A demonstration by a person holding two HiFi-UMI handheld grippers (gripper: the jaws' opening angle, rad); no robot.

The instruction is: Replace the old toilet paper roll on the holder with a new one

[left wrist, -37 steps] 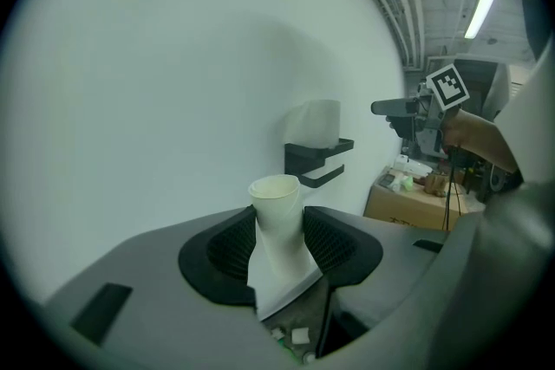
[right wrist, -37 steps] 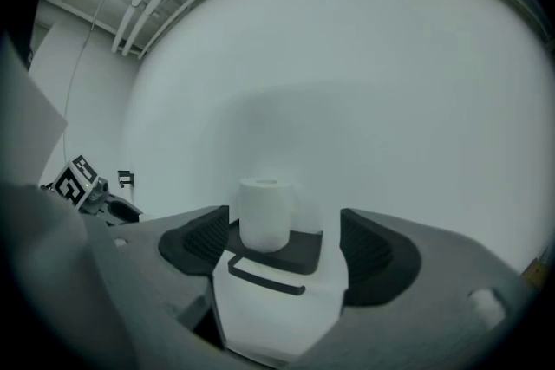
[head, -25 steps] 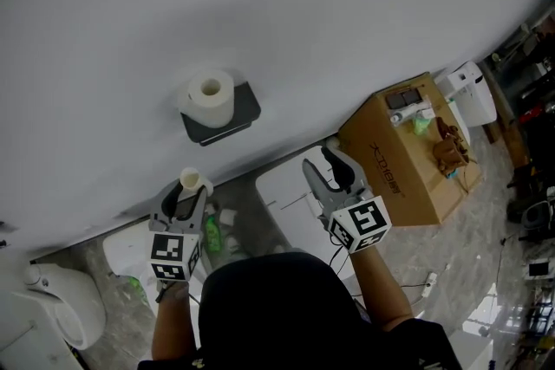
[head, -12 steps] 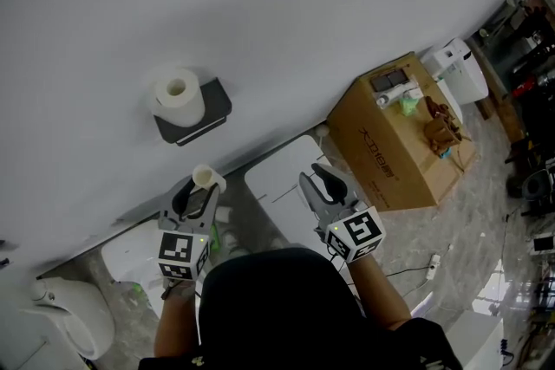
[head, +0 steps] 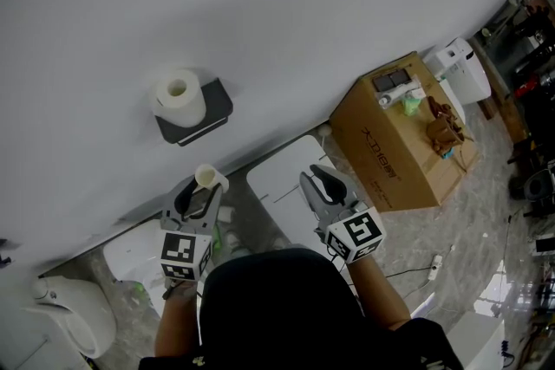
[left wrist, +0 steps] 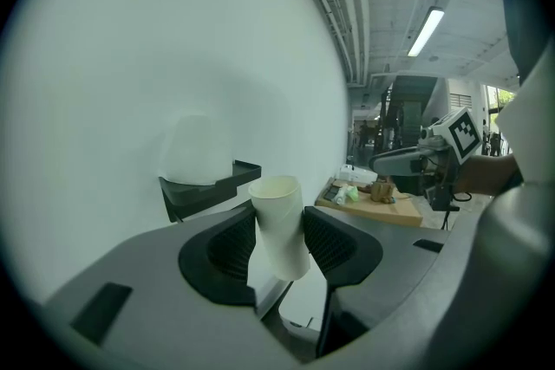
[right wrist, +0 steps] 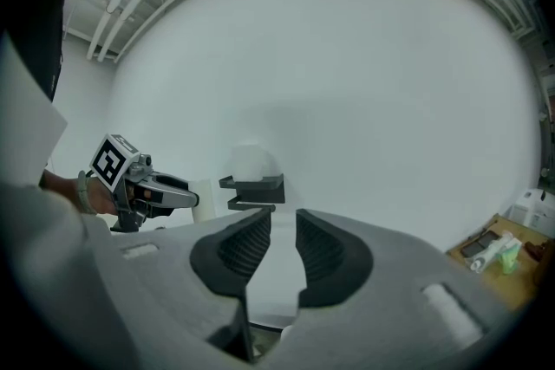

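A full white toilet paper roll [head: 178, 100] sits on the dark wall holder [head: 198, 124]. Below and a little right of the holder, my left gripper [head: 201, 191] is shut on an empty cardboard tube [head: 206, 178]. In the left gripper view the tube [left wrist: 279, 230] stands almost upright between the pads, with the holder [left wrist: 208, 191] beyond it on the left. My right gripper [head: 316, 178] is lower right of the holder; its jaws have just been closing and nothing is between them. The right gripper view shows the right gripper [right wrist: 284, 225] facing the holder [right wrist: 253, 184] from a distance.
A brown cardboard box [head: 395, 147] with small items on top stands on the floor at right, with a white appliance [head: 464, 74] behind it. A white panel [head: 286, 186] lies under the grippers. A white toilet [head: 61, 316] is at lower left, next to a white bin [head: 139, 251].
The left gripper carried the tube rightward along the wall, relative to the holder. The right gripper sank a little and its jaws closed. Over the last half second both stayed put.
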